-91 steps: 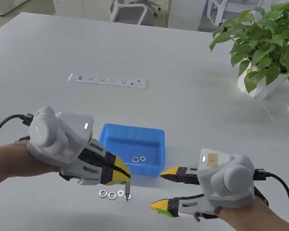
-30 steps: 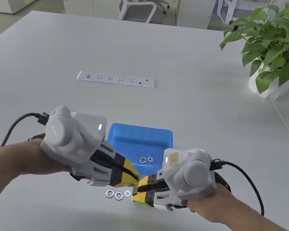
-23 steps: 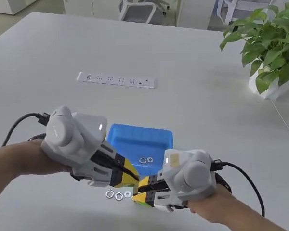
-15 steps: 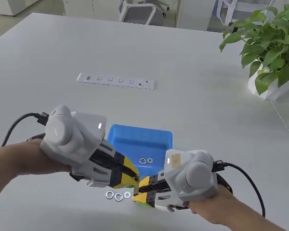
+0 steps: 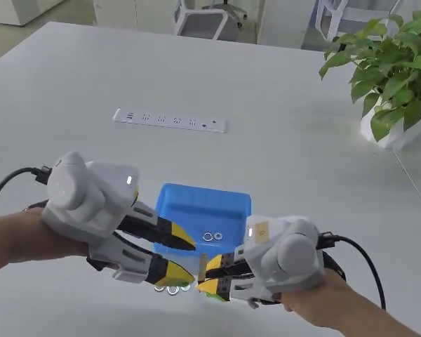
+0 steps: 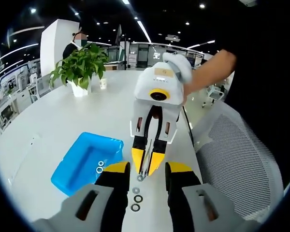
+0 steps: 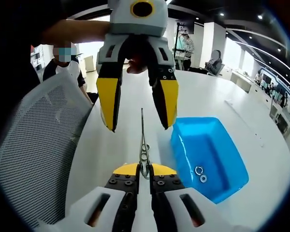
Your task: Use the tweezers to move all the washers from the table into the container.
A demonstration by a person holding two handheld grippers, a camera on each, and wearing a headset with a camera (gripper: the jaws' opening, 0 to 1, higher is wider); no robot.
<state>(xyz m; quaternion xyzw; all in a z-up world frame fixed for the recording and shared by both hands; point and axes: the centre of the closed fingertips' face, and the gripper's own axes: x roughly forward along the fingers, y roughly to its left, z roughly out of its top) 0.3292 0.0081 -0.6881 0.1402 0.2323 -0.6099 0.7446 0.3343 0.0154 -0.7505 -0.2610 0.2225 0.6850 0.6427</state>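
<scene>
My right gripper point(image 7: 144, 170) is shut on the slim metal tweezers point(image 7: 141, 136), which point toward my left gripper point(image 7: 137, 112). The left gripper point(image 6: 149, 166) stands open, its yellow jaws on either side of the tweezers' tip point(image 6: 144, 167) without touching it. In the head view the two grippers meet nose to nose, left point(image 5: 186, 260) and right point(image 5: 203, 275). Three washers point(image 6: 137, 198) lie in a row on the table under the left jaws. The blue container point(image 5: 203, 207) just behind holds two washers point(image 5: 210, 237).
A white power strip point(image 5: 170, 121) lies farther back on the grey table point(image 5: 288, 133). A potted plant point(image 5: 389, 77) stands at the far right. A mesh chair point(image 7: 34, 140) stands close to the table's near edge. People stand in the background.
The left gripper, shut on the tweezers three seconds ago, has opened. The right gripper came in from the right and shut on the tweezers, and now holds them.
</scene>
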